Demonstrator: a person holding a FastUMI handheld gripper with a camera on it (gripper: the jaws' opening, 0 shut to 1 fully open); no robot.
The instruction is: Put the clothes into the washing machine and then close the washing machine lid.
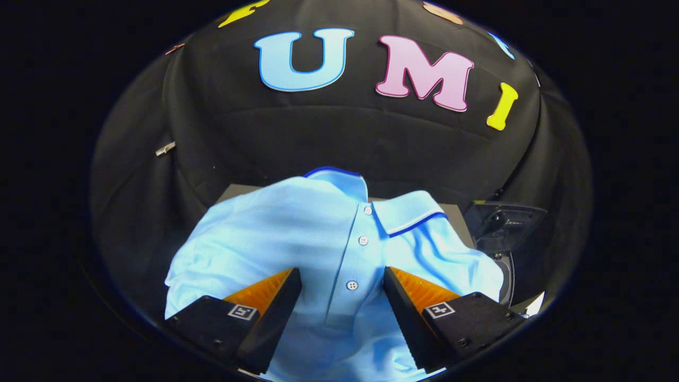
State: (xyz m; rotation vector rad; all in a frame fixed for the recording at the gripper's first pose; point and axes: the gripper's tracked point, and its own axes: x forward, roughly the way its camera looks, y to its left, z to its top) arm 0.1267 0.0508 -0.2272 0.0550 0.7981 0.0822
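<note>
**A:** What did you have in front of you?

**B:** The light-blue polo shirt (318, 239) lay spread across the middle and lower part of the frame, collar toward the top, on a dark surface (238, 191). At the right edge sat what I took for the washing machine (501, 228), lid up.

**A:** And the gripper (342, 284)?

**B:** My jaws stood wide apart, gripping nothing, straddling the button placket (353, 285) at lower centre.

**A:** Best approach?

**B:** I judged I should press down and gather a thick fold, not a single layer.
</note>
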